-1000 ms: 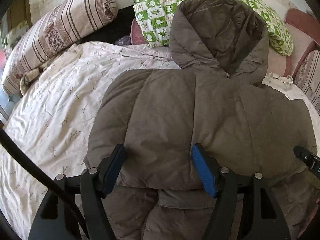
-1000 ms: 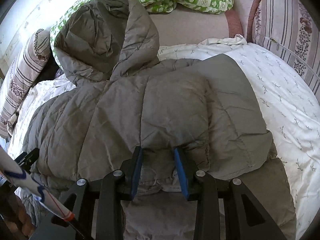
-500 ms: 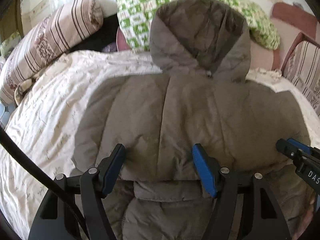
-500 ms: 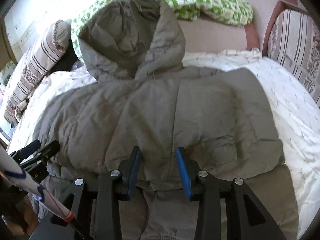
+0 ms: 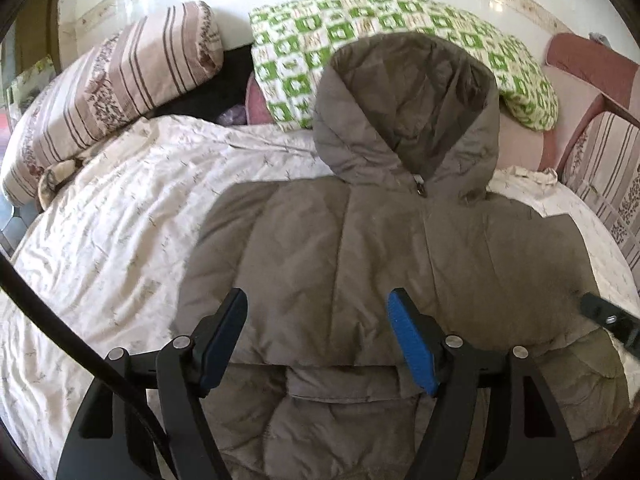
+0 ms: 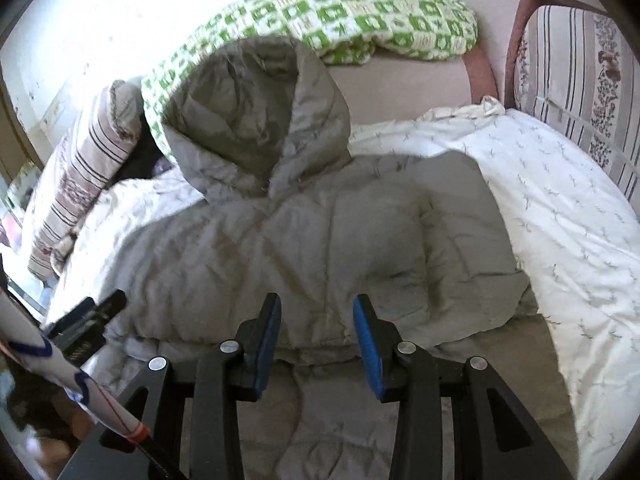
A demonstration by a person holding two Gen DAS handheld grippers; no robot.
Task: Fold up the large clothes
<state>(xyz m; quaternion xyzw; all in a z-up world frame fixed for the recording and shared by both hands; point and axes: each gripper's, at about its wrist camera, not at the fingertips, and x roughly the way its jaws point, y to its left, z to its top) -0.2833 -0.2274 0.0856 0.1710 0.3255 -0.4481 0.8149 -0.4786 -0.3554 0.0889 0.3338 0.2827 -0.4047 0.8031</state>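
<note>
- in the left wrist view, a striped bolster pillow (image 5: 116, 84) lay at the upper left, on a white sprigged duvet (image 5: 112, 216) that filled the left side of the frame.
- the left gripper (image 5: 316, 340) sat at bottom centre with its blue pads wide apart and bare; nothing was between them, and they hung over the jacket's folded lower edge.
- the grey-brown hooded puffer jacket (image 5: 360, 248) lay front up across the middle of the bed, zip pull at the neck, hood (image 5: 408, 100) propped on a green-and-white checked pillow (image 5: 300, 44) at top centre. its lower part looked folded up, making a thick doubled edge near the bottom of the frame.
- in the right wrist view, the right gripper (image 6: 316, 336) was at bottom centre, pads parted less widely and also empty, above the same doubled edge.
- a striped cushion (image 6: 580, 80) stood at the upper right.
- judged from its quilted bulk, the jacket would be light, soft and springy, with a slick shell that could slide out of a shallow pinch and puff back open.
- the best hold was probably deep on the doubled edge or the shoulder seams, one gripper on each side.
</note>
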